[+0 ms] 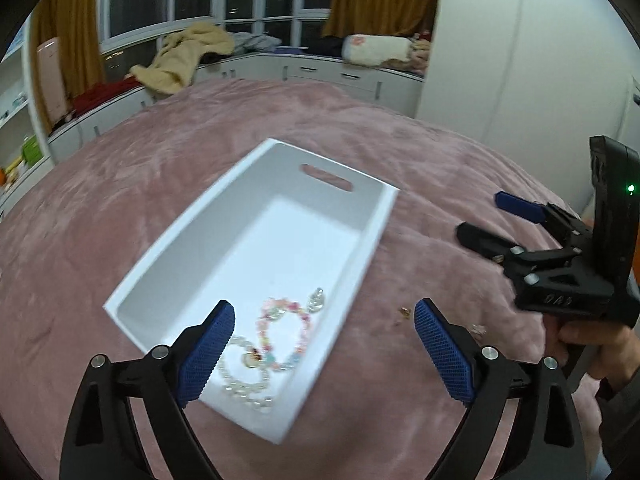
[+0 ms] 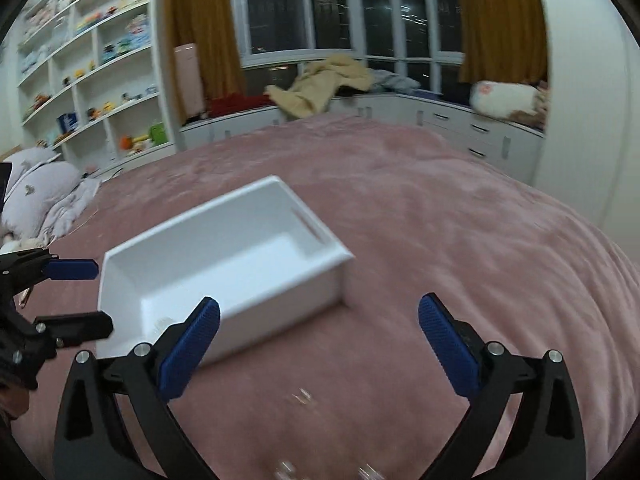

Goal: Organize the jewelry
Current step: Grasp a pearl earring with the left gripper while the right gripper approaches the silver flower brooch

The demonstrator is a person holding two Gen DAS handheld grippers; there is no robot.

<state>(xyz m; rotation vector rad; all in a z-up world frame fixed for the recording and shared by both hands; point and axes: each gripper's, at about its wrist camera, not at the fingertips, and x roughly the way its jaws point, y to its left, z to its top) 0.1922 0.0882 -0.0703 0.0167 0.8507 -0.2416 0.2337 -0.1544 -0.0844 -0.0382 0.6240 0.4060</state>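
Left view: two bead bracelets (image 1: 266, 354) and a small clear piece already lie at the near end of the white box (image 1: 372, 236) on the bed (image 1: 200, 140). A small piece (image 1: 405, 312) waits on the blanket by the box's right side. My left gripper (image 1: 324, 350) is wide open, empty.

Right view: blurred bits (image 2: 302, 396) lie ahead of my right gripper (image 2: 320, 354), wide open, holding nothing.

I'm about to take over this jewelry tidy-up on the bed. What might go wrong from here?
1. The small pieces left on the pink blanket beside the white box are tiny and could sink into the plush pile or get missed.
2. The box sits on soft bedding, so a nudge from the open left gripper might tip it.
3. The beaded bracelets inside overlap and could tangle.
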